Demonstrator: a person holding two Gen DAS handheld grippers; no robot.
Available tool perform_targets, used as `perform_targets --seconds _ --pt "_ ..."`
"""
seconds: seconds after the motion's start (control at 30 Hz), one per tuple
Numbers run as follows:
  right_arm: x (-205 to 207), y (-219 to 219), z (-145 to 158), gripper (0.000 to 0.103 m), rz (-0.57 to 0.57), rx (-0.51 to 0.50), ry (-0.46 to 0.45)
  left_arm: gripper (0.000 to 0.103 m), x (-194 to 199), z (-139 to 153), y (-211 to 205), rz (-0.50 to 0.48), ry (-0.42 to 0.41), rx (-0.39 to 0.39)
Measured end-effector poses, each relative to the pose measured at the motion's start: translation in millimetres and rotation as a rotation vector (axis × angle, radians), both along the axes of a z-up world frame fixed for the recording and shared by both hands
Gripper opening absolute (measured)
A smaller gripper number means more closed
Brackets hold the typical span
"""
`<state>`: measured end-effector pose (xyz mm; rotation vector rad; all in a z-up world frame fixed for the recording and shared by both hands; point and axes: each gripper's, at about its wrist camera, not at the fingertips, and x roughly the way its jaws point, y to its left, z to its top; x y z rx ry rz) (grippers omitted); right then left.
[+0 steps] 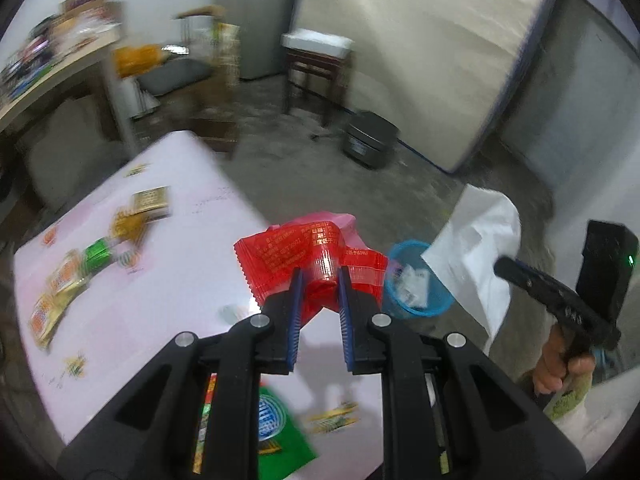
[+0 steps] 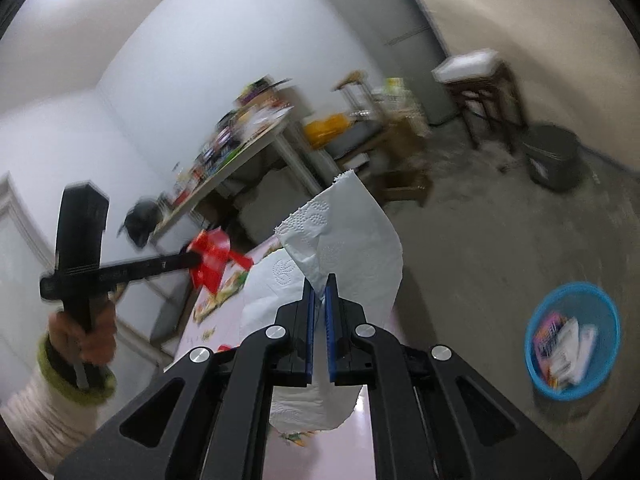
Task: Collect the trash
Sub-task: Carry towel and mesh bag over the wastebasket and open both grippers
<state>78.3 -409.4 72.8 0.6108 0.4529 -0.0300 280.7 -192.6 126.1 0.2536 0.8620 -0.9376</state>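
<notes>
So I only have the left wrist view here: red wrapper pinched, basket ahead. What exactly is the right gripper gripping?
Observer: The right gripper is shut on a white tissue; its embossed sheet stands up between the fingers.
Operator: What's in the basket? It's blurry for me.
Observer: In the right wrist view the blue basket holds white scraps and a purple packet.
Operator: Is the basket on the table?
Observer: No, it sits on the concrete floor, beyond the pink table.
Operator: And my left gripper from outside?
Observer: The left gripper carries the red wrapper in the air above the table.
</notes>
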Motion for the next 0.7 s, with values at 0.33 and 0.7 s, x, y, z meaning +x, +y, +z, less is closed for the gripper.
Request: perform_targets --seconds 0.33,0.7 --pt "-87 -145 -125 0.006 -0.348 0.382 0.066 0.016 -78 -83 -206 -0.324 0.045 0.182" --pt "-96 -251 -271 0.006 -0.569 0.579 0.203 0.018 -114 -229 -353 -0.476 0.075 0.359"
